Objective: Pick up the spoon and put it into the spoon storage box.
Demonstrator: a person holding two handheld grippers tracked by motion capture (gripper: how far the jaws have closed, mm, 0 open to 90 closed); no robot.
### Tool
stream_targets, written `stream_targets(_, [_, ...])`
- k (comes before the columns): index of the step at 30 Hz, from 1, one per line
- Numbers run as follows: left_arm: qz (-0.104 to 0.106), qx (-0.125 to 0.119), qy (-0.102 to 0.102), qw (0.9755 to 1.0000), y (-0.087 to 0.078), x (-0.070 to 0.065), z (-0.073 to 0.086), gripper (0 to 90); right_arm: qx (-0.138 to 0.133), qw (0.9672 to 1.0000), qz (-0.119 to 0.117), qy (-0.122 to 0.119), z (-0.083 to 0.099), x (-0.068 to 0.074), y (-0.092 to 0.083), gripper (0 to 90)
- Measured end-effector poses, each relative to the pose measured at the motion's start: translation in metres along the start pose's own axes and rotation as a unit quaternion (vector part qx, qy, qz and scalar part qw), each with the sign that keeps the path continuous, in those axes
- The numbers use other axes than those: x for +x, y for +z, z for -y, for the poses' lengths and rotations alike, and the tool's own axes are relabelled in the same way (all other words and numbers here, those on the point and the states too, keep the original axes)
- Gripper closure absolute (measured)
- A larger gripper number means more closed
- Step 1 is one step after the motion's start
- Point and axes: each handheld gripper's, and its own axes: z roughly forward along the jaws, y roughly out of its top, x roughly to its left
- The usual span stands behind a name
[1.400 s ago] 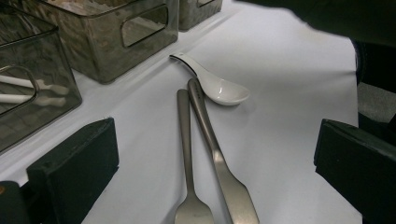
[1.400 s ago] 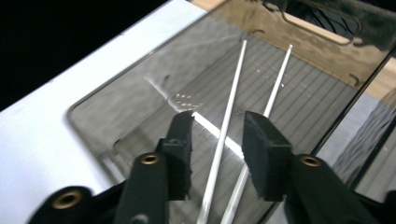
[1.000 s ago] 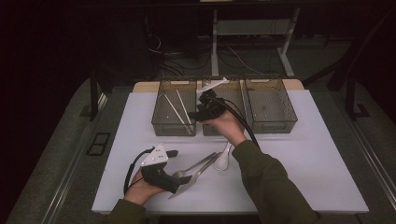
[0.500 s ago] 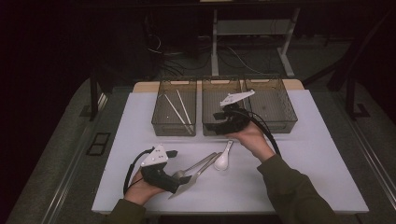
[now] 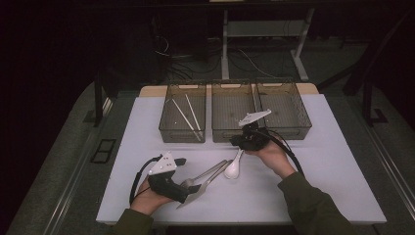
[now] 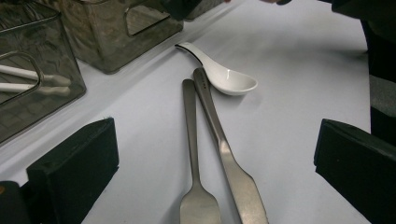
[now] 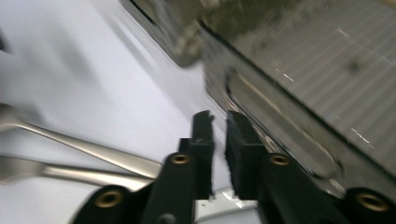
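Since the earlier frame the right gripper [image 5: 243,142] has been brought down from over the middle bin [image 5: 234,111] to the white spoon [image 5: 232,167], just in front of that bin. Its jaws have just been closing and stand nearly together; the spoon's handle tip sits beneath them, a grip cannot be confirmed. The left gripper [image 5: 188,188] is held unclenched, nearer than the bin, over the fork [image 6: 194,154] and knife [image 6: 224,149]. The spoon is judged ceramic: light, stiff, glazed-slippery, chippable. The thin handle is best pinched.
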Motion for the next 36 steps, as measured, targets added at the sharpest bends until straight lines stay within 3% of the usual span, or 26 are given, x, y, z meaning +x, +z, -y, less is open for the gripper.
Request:
stream_targets(3, [-0.001,0.002,0.000,1.0000,0.000,0.000,0.000,0.0,0.009,0.9999,0.009,0.009,0.008,-0.005,0.007,89.6])
stream_targets(8, [-0.001,0.001,0.000,1.0000,0.000,0.000,0.000,0.0,0.028,0.9994,0.013,0.016,0.016,-0.012,0.019,89.8])
stream_targets(14, [0.001,0.001,-0.001,1.0000,0.001,0.000,0.000,0.0,0.051,0.9986,0.015,0.004,0.022,-0.012,0.027,89.8])
stream_targets(26, [0.000,-0.001,0.000,1.0000,0.001,-0.001,0.000,0.0,0.062,0.9979,0.014,-0.012,0.026,-0.009,0.024,89.8])
stream_targets(36, [0.000,0.006,0.000,1.0000,0.002,0.000,0.001,0.0,0.063,0.9979,0.005,-0.012,0.042,-0.006,0.009,89.8])
